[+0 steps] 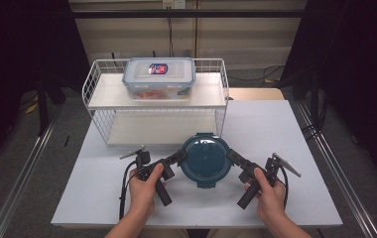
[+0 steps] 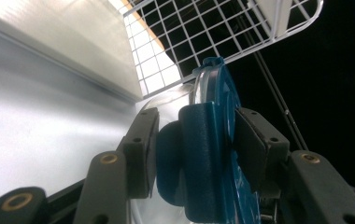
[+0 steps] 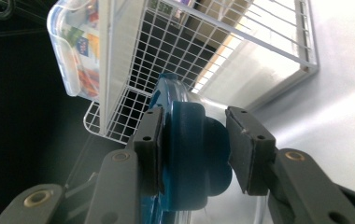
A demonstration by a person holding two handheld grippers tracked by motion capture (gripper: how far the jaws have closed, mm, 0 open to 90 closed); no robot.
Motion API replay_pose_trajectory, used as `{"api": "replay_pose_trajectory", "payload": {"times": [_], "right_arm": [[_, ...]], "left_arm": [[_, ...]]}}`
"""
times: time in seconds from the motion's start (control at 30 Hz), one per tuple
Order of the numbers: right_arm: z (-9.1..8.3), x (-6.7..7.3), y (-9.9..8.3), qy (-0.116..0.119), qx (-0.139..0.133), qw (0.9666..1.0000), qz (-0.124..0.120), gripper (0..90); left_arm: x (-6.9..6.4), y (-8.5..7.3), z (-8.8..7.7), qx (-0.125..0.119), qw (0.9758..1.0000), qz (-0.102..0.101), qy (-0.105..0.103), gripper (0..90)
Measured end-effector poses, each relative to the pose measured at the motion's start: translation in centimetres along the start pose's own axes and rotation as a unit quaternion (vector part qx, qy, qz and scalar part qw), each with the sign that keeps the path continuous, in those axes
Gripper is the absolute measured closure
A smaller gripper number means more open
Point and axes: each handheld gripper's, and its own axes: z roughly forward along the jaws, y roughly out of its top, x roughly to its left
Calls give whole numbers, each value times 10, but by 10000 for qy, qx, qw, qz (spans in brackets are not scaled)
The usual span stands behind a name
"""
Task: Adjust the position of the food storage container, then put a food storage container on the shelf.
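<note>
A round clear container with a dark blue lid (image 1: 205, 158) sits in front of the white wire rack (image 1: 93, 84), between my two grippers. My left gripper (image 1: 180, 156) grips the blue latch on its left side; in the left gripper view that latch (image 2: 203, 158) is pinched between the pads (image 2: 140, 149). My right gripper (image 1: 232, 156) holds the opposite latch (image 3: 189, 158), with one pad (image 3: 243, 149) against its bulge. The frames do not show whether the container touches the table.
The two-tier wire rack stands at the back of the white table (image 1: 276, 129). A rectangular clear box with a blue-rimmed lid (image 1: 159, 74) rests on its top shelf. Its lower shelf (image 1: 157, 130) is bare. Dark floor and metal rails flank the table.
</note>
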Motion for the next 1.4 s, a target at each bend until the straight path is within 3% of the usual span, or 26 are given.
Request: {"api": "replay_pose_trajectory", "payload": {"times": [0.2, 0.3, 0.47, 0.53, 0.67, 0.87, 0.9, 0.97, 1.0, 1.13, 1.4], "right_arm": [[6, 11, -3, 137, -27, 9999, -39, 593], [10, 16, -5, 200, -23, 9998, -19, 593], [15, 22, -7, 303, -82, 9995, -29, 594], [16, 26, -7, 336, -68, 9994, 13, 594], [18, 32, -8, 427, -138, 9990, -22, 595], [22, 47, -8, 606, -224, 9979, -12, 595], [23, 50, -8, 639, -226, 9977, -54, 595], [26, 57, -7, 695, -246, 9973, -67, 595], [27, 60, -6, 743, -256, 9969, -82, 594], [31, 76, -3, 858, -298, 9958, -141, 595], [37, 89, 0, 975, -322, 9945, -222, 594]], "left_arm": [[-8, 8, -8, -235, 9997, 61, 12, 518], [-10, 12, -15, -184, 9995, 235, -62, 519], [-16, 15, -19, -415, 9990, 156, -51, 521], [-18, 17, -23, -351, 9991, 213, -99, 523], [-24, 21, -27, -465, 9984, 290, -150, 527], [-37, 30, -34, -751, 9963, 314, -275, 535], [-38, 32, -36, -725, 9961, 399, -307, 536], [-44, 37, -39, -850, 9951, 351, -366, 540], [-48, 39, -41, -911, 9943, 396, -381, 584], [-58, 47, -45, -980, 9929, 557, -390, 584], [-69, 55, -51, -1092, 9911, 625, -437, 584]]}}
